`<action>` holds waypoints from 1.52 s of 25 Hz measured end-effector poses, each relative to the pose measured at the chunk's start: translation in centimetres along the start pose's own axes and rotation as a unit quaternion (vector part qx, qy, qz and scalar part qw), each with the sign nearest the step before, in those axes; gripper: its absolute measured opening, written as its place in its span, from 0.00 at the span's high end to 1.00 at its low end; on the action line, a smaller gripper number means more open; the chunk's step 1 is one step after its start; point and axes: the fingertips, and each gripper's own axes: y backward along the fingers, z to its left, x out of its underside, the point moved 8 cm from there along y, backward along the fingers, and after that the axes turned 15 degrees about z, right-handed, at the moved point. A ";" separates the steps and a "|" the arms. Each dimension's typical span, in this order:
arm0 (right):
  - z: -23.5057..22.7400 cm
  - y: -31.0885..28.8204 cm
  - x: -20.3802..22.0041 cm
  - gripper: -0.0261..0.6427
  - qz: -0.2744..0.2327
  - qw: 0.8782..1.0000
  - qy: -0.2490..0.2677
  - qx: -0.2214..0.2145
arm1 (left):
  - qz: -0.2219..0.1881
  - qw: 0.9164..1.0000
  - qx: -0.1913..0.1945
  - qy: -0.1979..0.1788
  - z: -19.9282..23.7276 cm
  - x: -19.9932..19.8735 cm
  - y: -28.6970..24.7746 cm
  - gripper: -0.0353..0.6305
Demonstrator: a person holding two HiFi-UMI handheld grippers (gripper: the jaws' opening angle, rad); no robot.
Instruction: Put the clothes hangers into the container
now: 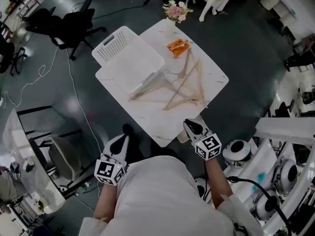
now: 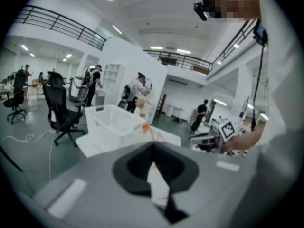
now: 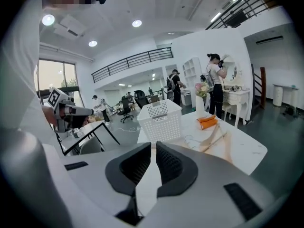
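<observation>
Claws come first: your right claw (image 3: 153, 145) has its ribbed pads pressed together with nothing between them, and your left claw (image 2: 153, 148) looks closed up and empty as well. Both hang at the near side of the tabletop (image 1: 212, 77), the left one off to the near left over the floor, the right one just at the near corner, and neither touches anything. By my reading you are at the very start: no hanger is picked, and the white basket (image 1: 129, 58) on the far left looks empty. The wooden hangers (image 1: 183, 90) lie in a loose, overlapping heap in the middle of the tabletop, just right of the basket and nearer to you, with the leftmost one reaching the basket's near wall. They are pale, slim and flat, and their hooks are too thin to make out. Next you would need to spread one claw, bring it down to a hanger arm lying free at the near side of the heap, and pinch it there. Since they cross, lifting one may drag a neighbour. An orange object (image 1: 178, 47) and a vase of flowers (image 1: 176, 11) sit farther off.
</observation>
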 end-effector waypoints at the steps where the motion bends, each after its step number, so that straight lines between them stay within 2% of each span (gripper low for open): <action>1: -0.3 -0.9 0.0 0.95 0.011 1.000 0.006 0.001 | 0.002 1.000 0.004 0.000 0.4 -0.1 -0.3 0.95; 4: -1.3 -4.0 0.5 0.95 0.064 0.997 0.036 0.004 | 0.009 1.000 0.020 0.000 1.7 -0.2 -1.1 0.94; 7: -2.0 -7.4 1.2 0.94 0.133 0.987 0.089 0.009 | 0.019 0.999 0.040 -0.004 3.2 -0.4 -1.7 0.94; 10: -2.5 -10.2 1.7 0.84 0.192 0.972 0.136 0.003 | 0.026 0.999 0.046 -0.011 4.7 -0.7 -2.0 0.95; 14: -3.8 -13.8 2.0 0.83 0.260 0.941 0.216 0.012 | 0.031 0.999 0.036 0.005 7.1 -0.5 -2.4 0.94; 16: -4.5 -15.5 2.6 0.83 0.290 0.919 0.267 0.018 | 0.035 0.999 0.031 0.016 7.7 -0.1 -2.4 0.94; 21: -6.1 -19.6 4.4 0.79 0.361 0.838 0.409 0.009 | 0.054 0.998 0.018 0.041 8.5 1.5 -1.8 0.95; 26: -7.1 -22.2 5.6 0.79 0.403 0.776 0.485 -0.008 | 0.068 0.995 0.005 0.066 9.1 3.3 -1.3 0.95; 31: -7.1 -23.5 6.8 0.75 0.438 0.702 0.561 -0.032 | 0.073 0.994 -0.001 0.080 9.6 3.8 -1.3 0.94; 33: -6.9 -23.8 7.1 0.75 0.446 0.684 0.576 -0.044 | 0.073 0.994 -0.004 0.083 9.8 3.7 -1.3 0.94; 38: -6.8 -24.5 7.1 0.75 0.452 0.658 0.598 -0.065 | 0.071 0.993 -0.011 0.092 10.3 3.9 -1.5 0.94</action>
